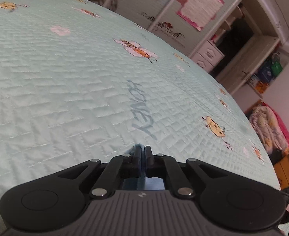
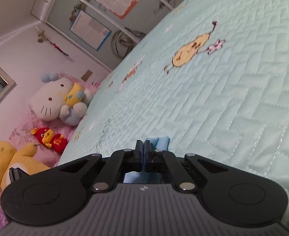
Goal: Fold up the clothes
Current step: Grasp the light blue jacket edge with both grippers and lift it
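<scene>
**Blue cloth pinched in both claws above the bed**

Blue fabric is all that shows of the garment: a sliver of the blue cloth (image 1: 142, 158) sits clamped between the fingers of the left gripper (image 1: 142, 153), and more of it hangs below, seen through the gap in the linkage at 6 o'clock. The right gripper (image 2: 143, 149) is likewise clenched on the cloth, with a paler blue corner poking out past its fingertips at about 1 o'clock. Both jaws stand nearly shut, only the thickness of fabric between them.

Each claw looks out over the mint quilted bedspread (image 1: 65, 88), which fills the view from 9 to 2 o'clock. Judging by the two matching grips, the garment is held by two edges or corners so it can be carried or laid as one sheet. Most of it hangs out of sight beneath the grippers, so how many folds it carries cannot be told. Plush toys (image 2: 55, 102) lie at 9 o'clock in the right view, well apart.
</scene>
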Action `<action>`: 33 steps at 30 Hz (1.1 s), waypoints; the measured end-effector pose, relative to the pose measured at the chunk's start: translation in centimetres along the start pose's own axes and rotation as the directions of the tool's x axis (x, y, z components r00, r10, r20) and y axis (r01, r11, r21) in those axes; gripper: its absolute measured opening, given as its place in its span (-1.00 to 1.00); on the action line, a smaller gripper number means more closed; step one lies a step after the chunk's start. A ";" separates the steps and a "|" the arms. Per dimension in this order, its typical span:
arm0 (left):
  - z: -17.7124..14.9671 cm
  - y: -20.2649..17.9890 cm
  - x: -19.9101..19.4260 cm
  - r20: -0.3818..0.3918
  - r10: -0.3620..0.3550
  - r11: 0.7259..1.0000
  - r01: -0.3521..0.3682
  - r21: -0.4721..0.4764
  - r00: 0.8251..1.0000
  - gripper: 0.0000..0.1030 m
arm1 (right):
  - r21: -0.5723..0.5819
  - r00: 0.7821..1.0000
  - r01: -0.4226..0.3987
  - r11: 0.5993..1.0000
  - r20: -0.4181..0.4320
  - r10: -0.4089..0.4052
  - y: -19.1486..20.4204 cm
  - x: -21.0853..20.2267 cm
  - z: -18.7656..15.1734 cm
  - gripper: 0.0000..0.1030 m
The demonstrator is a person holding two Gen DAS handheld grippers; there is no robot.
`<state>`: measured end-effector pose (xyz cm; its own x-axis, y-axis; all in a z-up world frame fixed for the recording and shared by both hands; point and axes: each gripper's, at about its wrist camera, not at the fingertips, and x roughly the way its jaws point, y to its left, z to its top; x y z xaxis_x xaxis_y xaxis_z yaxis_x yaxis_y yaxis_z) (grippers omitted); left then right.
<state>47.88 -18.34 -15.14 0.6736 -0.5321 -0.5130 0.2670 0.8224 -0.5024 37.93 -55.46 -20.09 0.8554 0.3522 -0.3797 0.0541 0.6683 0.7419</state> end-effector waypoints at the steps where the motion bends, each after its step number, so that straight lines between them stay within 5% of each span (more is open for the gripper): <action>1: 0.0 -0.3 -0.6 0.018 0.011 1.000 -0.011 0.013 1.000 -0.85 | -0.015 1.000 0.014 1.000 0.012 -0.014 0.3 -0.3 0.0 -0.83; 3: 0.0 -1.0 -1.9 0.054 0.031 0.999 -0.033 0.039 0.998 -0.59 | -0.032 0.999 0.032 0.999 0.044 -0.031 0.9 -1.2 0.0 -0.44; 6: 0.0 -2.1 -3.6 0.104 0.048 0.995 -0.056 0.078 0.993 -0.53 | -0.103 0.988 0.092 0.990 0.132 -0.078 2.6 -2.7 0.0 -0.36; 7: -0.1 -3.0 -3.5 0.088 -0.006 0.995 -0.003 0.100 0.996 -0.52 | -0.135 0.983 0.110 0.985 0.164 -0.087 3.3 -3.2 0.0 -0.36; 10: -0.7 -5.5 -1.2 -0.071 -0.170 0.971 0.179 0.156 0.983 -0.43 | -0.190 0.991 -0.019 0.982 0.128 0.044 4.3 -3.1 -0.1 -0.37; 12: -1.7 -6.1 1.7 -0.187 -0.105 0.966 0.144 0.213 0.977 -0.39 | -0.143 0.986 -0.162 0.976 0.014 0.165 3.9 -1.5 -0.4 -0.37; 13: -2.2 -6.1 3.0 -0.219 -0.054 0.965 0.107 0.240 0.974 -0.64 | -0.123 0.988 -0.155 0.980 -0.031 0.152 3.4 -0.4 -0.7 -0.38; 14: -2.4 -5.3 3.5 -0.203 -0.042 0.972 0.087 0.220 0.978 -0.91 | -0.109 0.991 -0.120 0.987 -0.069 0.113 2.7 0.8 -1.1 -0.39; 15: -2.5 -4.5 3.9 -0.190 -0.036 0.978 0.074 0.195 0.981 -0.91 | -0.096 0.991 -0.084 0.992 -0.107 0.074 2.0 1.9 -1.5 -0.49; 16: -2.3 -3.8 3.7 -0.193 -0.058 0.985 0.088 0.149 0.979 -0.91 | -0.061 0.993 -0.044 0.997 -0.114 0.037 1.3 2.4 -1.4 -1.00; 21: -1.8 -2.6 1.3 -0.135 -0.106 0.992 0.113 0.047 0.985 -0.91 | -0.023 0.994 -0.006 1.000 -0.106 0.004 0.5 1.7 -0.8 -1.00; 22: -1.6 -2.5 0.6 -0.108 -0.116 0.992 0.120 0.030 0.987 -0.70 | -0.030 0.995 -0.004 1.000 -0.097 0.001 0.7 1.6 -0.8 -1.00; 24: -1.4 -1.8 -0.1 -0.067 -0.104 0.994 0.106 0.031 0.992 -0.24 | -0.033 0.998 -0.005 0.999 -0.069 0.002 0.9 1.0 -1.2 -0.87; 26: -1.8 -1.0 0.5 -0.107 -0.034 0.998 0.039 0.052 0.994 -0.44 | -0.027 0.998 -0.003 1.000 -0.060 0.001 0.8 0.8 -1.6 -0.77; 28: -1.7 -0.4 -0.3 -0.092 -0.046 0.999 0.047 0.010 0.995 -0.50 | 0.002 0.998 -0.030 1.000 -0.055 0.031 0.5 0.9 -1.3 -0.79; 33: -2.9 -0.7 -6.8 -0.025 -0.072 0.997 0.072 -0.029 0.997 -0.22 | 0.016 0.992 -0.123 0.992 0.031 0.122 1.3 -1.5 -1.0 -0.25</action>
<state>41.08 -15.86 -13.34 0.6354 -0.5949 -0.4923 0.2940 0.7759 -0.5581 36.21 -54.52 -19.09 0.8713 0.4108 -0.2686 -0.0433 0.6093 0.7917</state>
